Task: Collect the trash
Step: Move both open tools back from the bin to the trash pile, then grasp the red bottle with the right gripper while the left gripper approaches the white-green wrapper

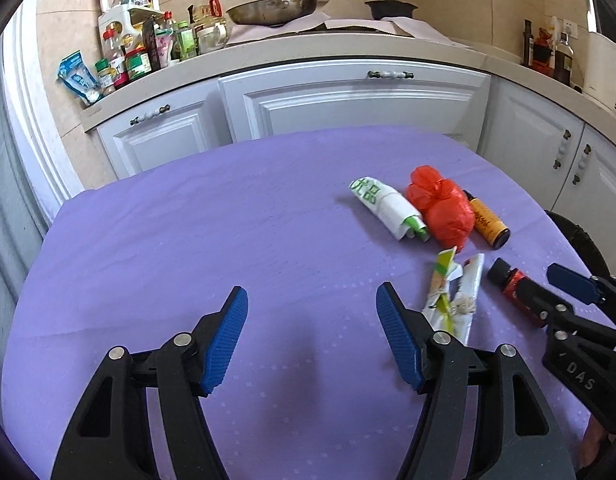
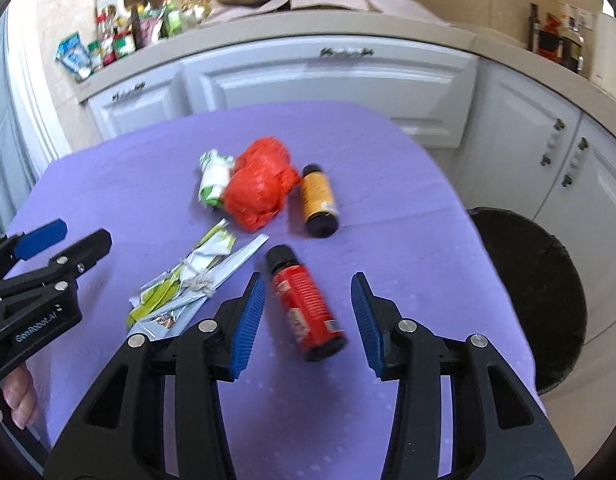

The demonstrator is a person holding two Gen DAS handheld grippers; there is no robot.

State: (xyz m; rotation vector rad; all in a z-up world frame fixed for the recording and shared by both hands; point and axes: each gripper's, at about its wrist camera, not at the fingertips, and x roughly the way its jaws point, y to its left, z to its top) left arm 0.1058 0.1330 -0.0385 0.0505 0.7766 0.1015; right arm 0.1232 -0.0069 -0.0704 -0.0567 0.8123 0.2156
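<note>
Black bin [image 2: 540,300] beside purple table [image 2: 408,220] (contents too dark to tell)

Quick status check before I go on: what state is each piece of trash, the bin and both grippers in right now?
Left gripper: open, empty, over bare cloth.
Right gripper: open, red bottle between the fingers, not gripped.
Red bottle: lying down, capped.
Orange bottle: lying down, capped.
Red plastic bag: crumpled.
White-green wrapper: rolled up.
Torn foil wrappers: flattened.
Black bin: open, beside table.

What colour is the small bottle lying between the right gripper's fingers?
Red with a black cap, the small bottle shows best in the right wrist view.
</note>
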